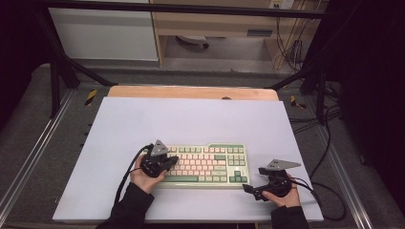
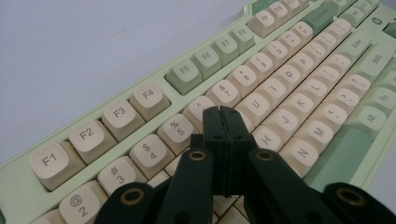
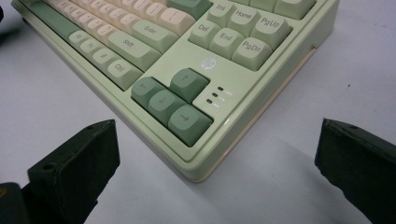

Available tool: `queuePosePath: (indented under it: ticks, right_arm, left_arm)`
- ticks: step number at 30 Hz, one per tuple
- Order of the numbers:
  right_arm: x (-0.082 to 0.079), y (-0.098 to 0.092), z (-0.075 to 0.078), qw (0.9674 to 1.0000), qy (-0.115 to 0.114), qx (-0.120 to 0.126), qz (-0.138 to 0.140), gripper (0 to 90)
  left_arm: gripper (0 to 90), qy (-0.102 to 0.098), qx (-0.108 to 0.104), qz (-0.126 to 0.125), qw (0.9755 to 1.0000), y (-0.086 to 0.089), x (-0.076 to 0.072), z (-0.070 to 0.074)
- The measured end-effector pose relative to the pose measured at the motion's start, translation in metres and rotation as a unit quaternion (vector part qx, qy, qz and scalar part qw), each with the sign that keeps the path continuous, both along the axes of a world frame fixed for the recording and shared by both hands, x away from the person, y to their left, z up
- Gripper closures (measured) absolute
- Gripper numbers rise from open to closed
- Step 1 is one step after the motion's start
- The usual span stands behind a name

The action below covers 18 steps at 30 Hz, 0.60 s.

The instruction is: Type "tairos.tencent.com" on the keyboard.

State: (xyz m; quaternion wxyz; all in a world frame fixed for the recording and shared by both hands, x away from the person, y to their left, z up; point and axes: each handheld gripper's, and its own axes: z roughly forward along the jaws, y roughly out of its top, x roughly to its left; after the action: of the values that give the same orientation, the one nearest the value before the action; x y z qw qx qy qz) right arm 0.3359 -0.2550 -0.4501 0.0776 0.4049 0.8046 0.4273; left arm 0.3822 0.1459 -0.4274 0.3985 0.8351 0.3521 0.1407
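A pale green keyboard (image 1: 207,164) with cream and green keys lies on the white mat near the front of the table. My left gripper (image 1: 173,161) is over its left part, jaws shut with nothing between them. In the left gripper view the left gripper (image 2: 221,112) has its tips just above the cream keys (image 2: 254,105) around the 6, Y and G area; I cannot tell if they touch. My right gripper (image 1: 247,189) rests on the mat off the keyboard's front right corner (image 3: 198,170), jaws wide open, right gripper (image 3: 217,140) facing the arrow keys (image 3: 170,98).
The white mat (image 1: 191,119) covers most of the wooden table (image 1: 191,92). Black cables (image 1: 329,191) trail from the grippers over the mat's edges. A metal frame (image 1: 57,71) and dark floor surround the table.
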Motion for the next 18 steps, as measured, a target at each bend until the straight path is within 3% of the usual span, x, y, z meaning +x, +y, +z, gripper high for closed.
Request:
queuePosePath:
  ticks: [10,18]
  right_arm:
    - [-0.0001,0.0002,-0.0002,1.0,0.001,-0.001,0.0,0.5]
    - [-0.0002,-0.0002,0.0001,1.0,-0.002,-0.001,0.001,0.5]
  left_arm:
    - [90.0,0.001,0.004,-0.001,1.0,-0.0017,-0.0002,-0.0027]
    - [90.0,-0.001,-0.005,-0.006,1.0,-0.0001,-0.0017,-0.001]
